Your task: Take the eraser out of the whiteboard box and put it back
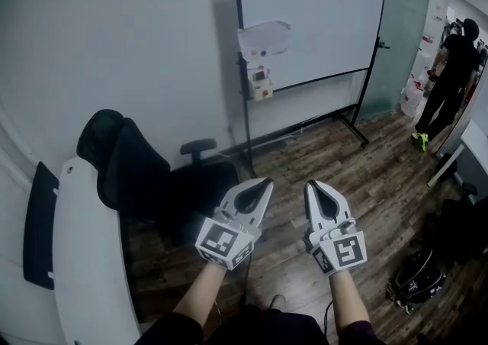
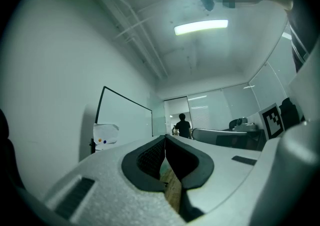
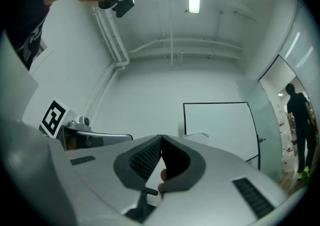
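1. Both are shut and empty: the left gripper point(image 1: 264, 182) has its pads tip to tip, the right gripper point(image 1: 311, 184) likewise; the pair hang side by side, aimed slightly upward at the whiteboard point(image 1: 320, 15)
2. The whiteboard box point(image 1: 264, 37) sits on the board's left post, well ahead of both tips. The eraser is too small to make out; I judge it lies inside, with the task not yet begun
3. Arriving with jaws together would shove the box instead of entering it, so they must part before the rim
4. The box looks light and hangs from the frame; a push from the tips could tilt it or swing the board, and a smaller box point(image 1: 261, 84) just beneath could be knocked too
5. A shallow pinch might drop the eraser to the wood floor point(image 1: 366, 175)
6. Ahead of the right gripper the floor lies open up to the stand's foot point(image 1: 354, 126). Left of the left gripper the black chair point(image 1: 145, 175) and its armrest point(image 1: 200, 147) crowd the way, with the white desk point(image 1: 88, 259) beyond
7. A person point(image 1: 451, 69) stands far right of the right gripper and a bag point(image 1: 415, 284) lies on the floor to its right, both well apart from the route
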### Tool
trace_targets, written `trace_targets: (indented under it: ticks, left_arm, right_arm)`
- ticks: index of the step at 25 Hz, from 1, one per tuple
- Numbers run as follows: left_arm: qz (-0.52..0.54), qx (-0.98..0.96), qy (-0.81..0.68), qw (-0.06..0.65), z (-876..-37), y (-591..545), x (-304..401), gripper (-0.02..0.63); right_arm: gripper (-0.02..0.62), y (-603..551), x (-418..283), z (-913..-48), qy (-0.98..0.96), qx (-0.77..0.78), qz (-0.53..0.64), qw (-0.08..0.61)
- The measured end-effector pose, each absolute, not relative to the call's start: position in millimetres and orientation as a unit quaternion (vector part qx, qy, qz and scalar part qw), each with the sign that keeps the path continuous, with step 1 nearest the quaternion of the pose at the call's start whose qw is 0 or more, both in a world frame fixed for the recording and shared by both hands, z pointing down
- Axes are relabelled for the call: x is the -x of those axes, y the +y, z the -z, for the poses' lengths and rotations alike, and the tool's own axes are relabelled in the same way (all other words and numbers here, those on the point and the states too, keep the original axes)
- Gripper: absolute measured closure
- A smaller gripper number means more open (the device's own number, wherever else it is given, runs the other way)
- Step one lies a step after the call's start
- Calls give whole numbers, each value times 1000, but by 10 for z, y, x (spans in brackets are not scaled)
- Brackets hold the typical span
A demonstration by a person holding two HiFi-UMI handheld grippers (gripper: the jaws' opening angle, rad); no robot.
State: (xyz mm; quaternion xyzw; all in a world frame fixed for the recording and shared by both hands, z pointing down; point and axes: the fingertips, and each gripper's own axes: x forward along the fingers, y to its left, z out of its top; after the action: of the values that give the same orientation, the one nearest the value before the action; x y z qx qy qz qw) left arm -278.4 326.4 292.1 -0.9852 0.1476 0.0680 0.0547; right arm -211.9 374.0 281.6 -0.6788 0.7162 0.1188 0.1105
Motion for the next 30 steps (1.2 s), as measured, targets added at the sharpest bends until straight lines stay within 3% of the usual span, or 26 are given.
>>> trace_targets:
  ticks: [15,30]
  left_arm:
    - [-37,987,148,51,-3167,3405,2188,600]
    - [-25,992,117,36,-3379,2386,1786,600]
  right_arm:
    - [592,3902,1434,-3167,711,690,-71,115]
    - [592,2876,1130,-3382,698,706,-54,107]
